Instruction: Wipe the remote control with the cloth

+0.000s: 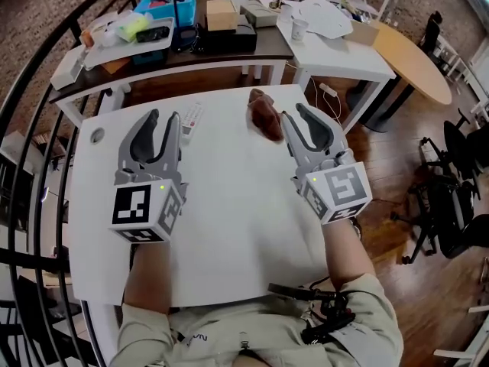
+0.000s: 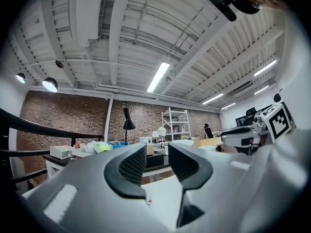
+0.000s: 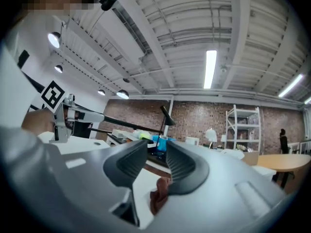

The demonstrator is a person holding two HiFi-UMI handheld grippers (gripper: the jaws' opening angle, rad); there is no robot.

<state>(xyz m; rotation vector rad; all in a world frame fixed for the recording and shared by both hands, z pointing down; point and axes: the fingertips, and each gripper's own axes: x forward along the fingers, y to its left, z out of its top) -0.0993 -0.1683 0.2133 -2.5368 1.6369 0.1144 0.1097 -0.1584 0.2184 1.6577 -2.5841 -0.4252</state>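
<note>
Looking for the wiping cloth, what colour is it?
Reddish brown cloth; head view shows it best.

You have bare table (image 1: pixel 229 228) before you; the remote (image 1: pixel 191 119) and cloth (image 1: pixel 265 115) sit near its far edge, a gap between them.

In the head view the remote control (image 1: pixel 192 118) has its left edge behind a jaw of the left gripper (image 1: pixel 164 117), and its buttons are too small to tell apart. The cloth (image 1: pixel 264 115) has its near end covered by the right gripper (image 1: pixel 294 113). In the right gripper view only part of the cloth shows, below and beyond the jaws. The person's legs (image 1: pixel 252 335) are cut off by the bottom edge. The things at the back of the dark side table (image 1: pixel 229 54) are cut off by the top edge.
</note>
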